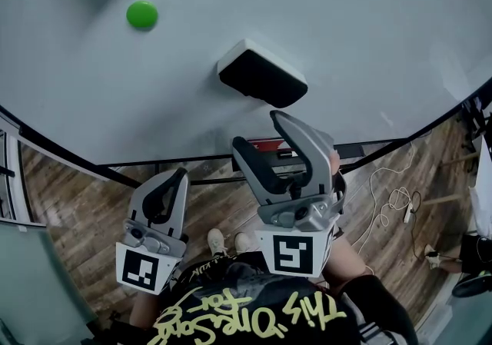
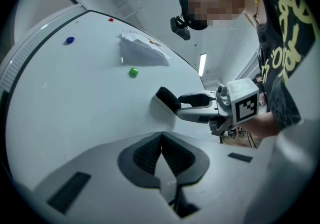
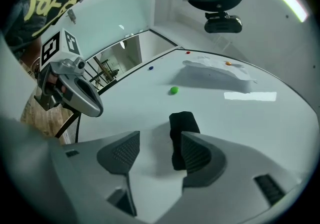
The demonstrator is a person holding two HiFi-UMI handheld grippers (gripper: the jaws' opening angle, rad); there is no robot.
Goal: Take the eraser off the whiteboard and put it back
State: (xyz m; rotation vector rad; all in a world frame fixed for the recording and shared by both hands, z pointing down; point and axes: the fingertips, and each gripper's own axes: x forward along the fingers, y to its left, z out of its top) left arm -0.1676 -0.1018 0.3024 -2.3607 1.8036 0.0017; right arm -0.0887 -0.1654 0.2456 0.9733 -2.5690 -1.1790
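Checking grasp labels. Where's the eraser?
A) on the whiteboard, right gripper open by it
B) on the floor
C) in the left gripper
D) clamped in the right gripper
A: the eraser sits on the whiteboard just ahead of the right gripper, whose jaws stand apart, not closed on it.

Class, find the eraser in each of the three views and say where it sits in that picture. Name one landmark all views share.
Head view: eraser at centre, just above the right gripper.
Left gripper view: eraser just right of centre.
Right gripper view: eraser low centre, ahead of the jaws.
Shared landmark: green magnet.
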